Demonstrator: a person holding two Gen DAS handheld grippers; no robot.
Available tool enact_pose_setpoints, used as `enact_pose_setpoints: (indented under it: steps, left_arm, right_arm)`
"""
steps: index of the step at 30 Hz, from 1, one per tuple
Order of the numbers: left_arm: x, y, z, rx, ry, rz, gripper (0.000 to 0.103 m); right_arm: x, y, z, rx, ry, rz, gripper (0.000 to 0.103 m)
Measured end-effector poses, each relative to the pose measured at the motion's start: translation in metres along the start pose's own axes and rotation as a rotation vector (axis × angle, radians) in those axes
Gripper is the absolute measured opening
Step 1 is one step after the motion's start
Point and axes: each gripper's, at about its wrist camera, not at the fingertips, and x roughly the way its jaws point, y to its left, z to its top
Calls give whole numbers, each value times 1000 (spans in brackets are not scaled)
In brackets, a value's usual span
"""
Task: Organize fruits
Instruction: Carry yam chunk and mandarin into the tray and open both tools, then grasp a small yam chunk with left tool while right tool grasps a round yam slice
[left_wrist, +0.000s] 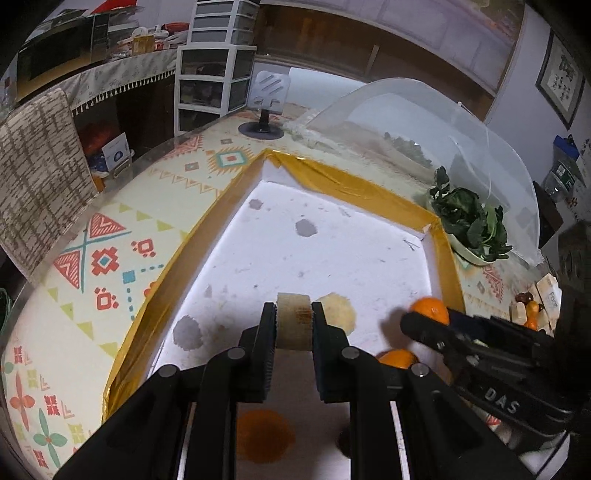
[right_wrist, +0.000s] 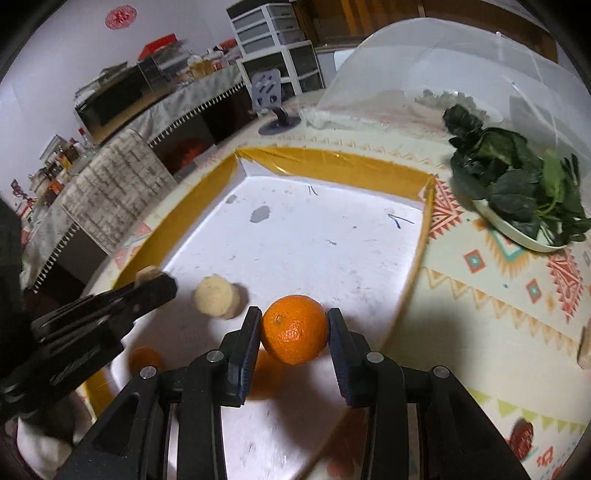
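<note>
While both are carried above the white, yellow-taped shallow tray (right_wrist: 332, 162) on the patterned worktop (right_wrist: 480, 280), presumably for sorting, a pale cylindrical fruit piece (left_wrist: 293, 325) is clamped by the left gripper (left_wrist: 294, 321) and a round orange mandarin (right_wrist: 294, 329) by the right gripper (right_wrist: 294, 332).

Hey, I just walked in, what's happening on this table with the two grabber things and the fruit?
A person is sorting fruit with a handheld gripper in each hand, over a white tray edged in yellow tape. The left gripper is shut on a pale cylindrical fruit piece. The right gripper is clamped on an orange. Another pale piece and a second orange lie on the tray. A plate of leafy greens sits off to the side.
</note>
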Motion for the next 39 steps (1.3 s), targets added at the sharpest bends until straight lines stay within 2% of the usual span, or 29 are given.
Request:
enact_pose_setpoints:
  steps: [3, 6, 8, 12, 14, 18, 26, 29, 39]
  left_arm:
    - [-4, 6, 0, -22, -12, -4, 18]
    - [-16, 13, 0, -57, -32, -19, 33]
    - [-24, 14, -1, -59, -56, -14, 47]
    - [-47, 8, -1, -51, -102, -12, 51]
    - [-58, 3, -2, -58, -117, -26, 58]
    - [-78, -17, -6, -39, -137, -64, 60]
    - [-102, -78, -23, 44, -127, -155, 61]
    - [-107, -107, -34, 77, -102, -190, 66]
    - [-98, -187, -66, 178, -20, -278, 67]
  right_arm:
    - [5, 5, 1, -24, 0, -32, 39]
    - [8, 7, 2, -10, -5, -19, 41]
    - [3, 7, 3, -6, -24, -13, 47]
    - [-12, 10, 5, -15, -64, -6, 50]
    - [-26, 10, 4, -13, -92, -4, 50]
    - [-54, 2, -4, 2, -139, 1, 59]
    - [-107, -39, -39, 44, -195, -59, 60]
    - [-129, -65, -54, 95, -220, -77, 67]
    - [-187, -168, -128, 207, -225, -212, 67]
